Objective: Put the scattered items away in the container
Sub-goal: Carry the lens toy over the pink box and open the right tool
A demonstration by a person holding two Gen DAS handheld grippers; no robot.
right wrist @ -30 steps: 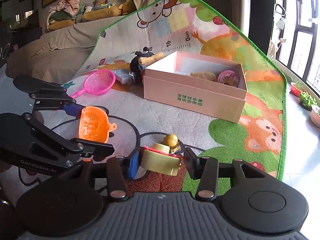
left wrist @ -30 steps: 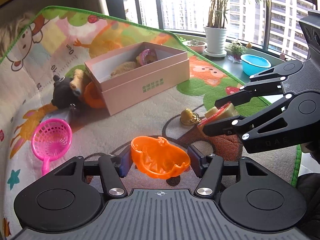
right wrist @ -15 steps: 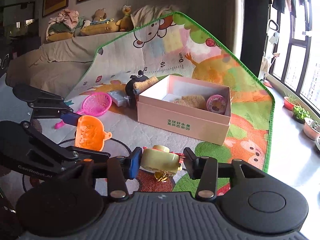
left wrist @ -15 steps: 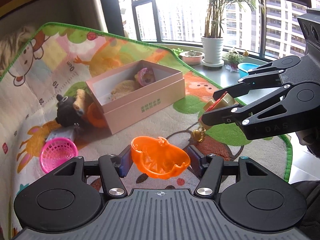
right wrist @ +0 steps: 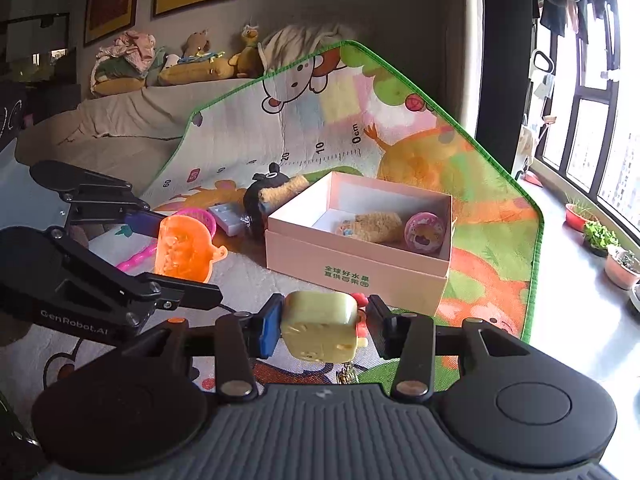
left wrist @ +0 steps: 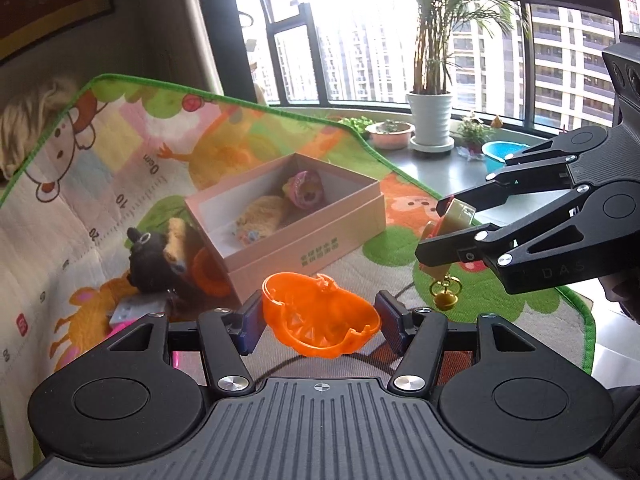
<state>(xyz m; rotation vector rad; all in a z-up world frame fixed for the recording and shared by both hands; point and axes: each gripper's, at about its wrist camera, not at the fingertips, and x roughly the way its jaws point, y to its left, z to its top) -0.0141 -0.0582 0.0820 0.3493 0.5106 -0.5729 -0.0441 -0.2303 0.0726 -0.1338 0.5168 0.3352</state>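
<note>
My left gripper [left wrist: 320, 322] is shut on an orange pumpkin-shaped toy [left wrist: 320, 320], held above the mat in front of the pink box [left wrist: 304, 248]. It also shows in the right wrist view [right wrist: 182, 250]. My right gripper [right wrist: 322, 326] is shut on a pale yellow block-shaped charm [right wrist: 320, 330] with a gold bell [left wrist: 445, 298] dangling under it, lifted to the right of the box [right wrist: 360, 272]. The box holds a tan plush [right wrist: 374, 226] and a pink round toy [right wrist: 425, 232].
A black plush [left wrist: 154, 258] and another orange toy [left wrist: 208, 274] lie against the box's left side. A pink scoop net [right wrist: 196, 216] and a small grey box [right wrist: 228, 218] lie beyond. Potted plants [left wrist: 430, 120] and a blue bowl [left wrist: 498, 152] stand on the window ledge.
Both grippers have risen off the mat with their toys. The right gripper lifted the yellow charm, so its bell now hangs free, and both have moved closer to the pink box.
</note>
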